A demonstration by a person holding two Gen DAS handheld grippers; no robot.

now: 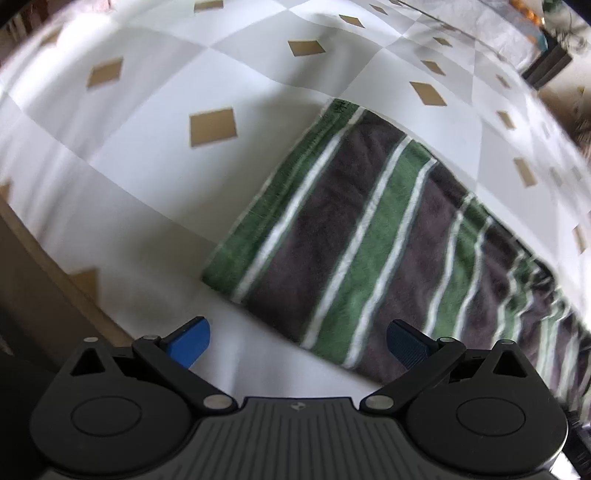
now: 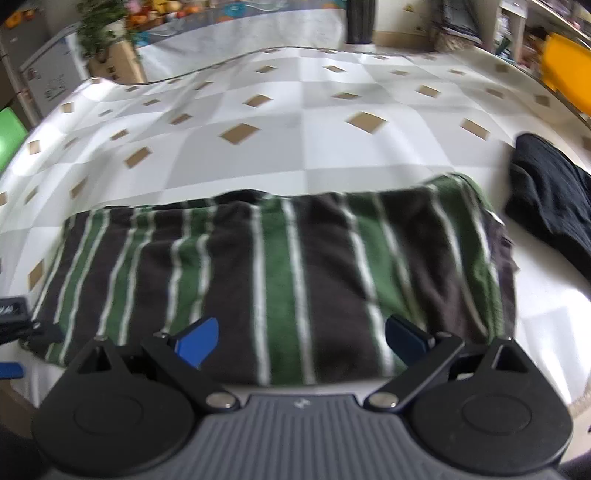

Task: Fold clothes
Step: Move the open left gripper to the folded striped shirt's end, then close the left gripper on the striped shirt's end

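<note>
Striped garment [image 2: 280,273], green, dark and white, lay folded into a thick flat oblong on the bench [image 2: 295,147], near its front edge, over a checked cloth with tan diamonds. Judged partly done: edges lined up and layers stacked, yet still a long shape, so probably another fold across the middle left, or a move to a pile. Left tongs [image 1: 298,343] spread wide, nothing between the blue fingertips [image 1: 192,341], poised over bare cloth just beside the garment's near left corner, not touching it as far as could be told. Right tongs [image 2: 301,341] likewise spread wide and empty, poised above the garment's near edge; contact could not be told. Left view only: the garment's [image 1: 369,240] left end with its green border, seen slantwise, and the bench's [image 1: 129,166] front left edge. Right view only: the garment's whole width, a separate black garment [image 2: 554,199] lying well apart at the right of the bench, a yellow object [image 2: 569,77] and a potted plant [image 2: 103,26] beyond the bench's far side.
</note>
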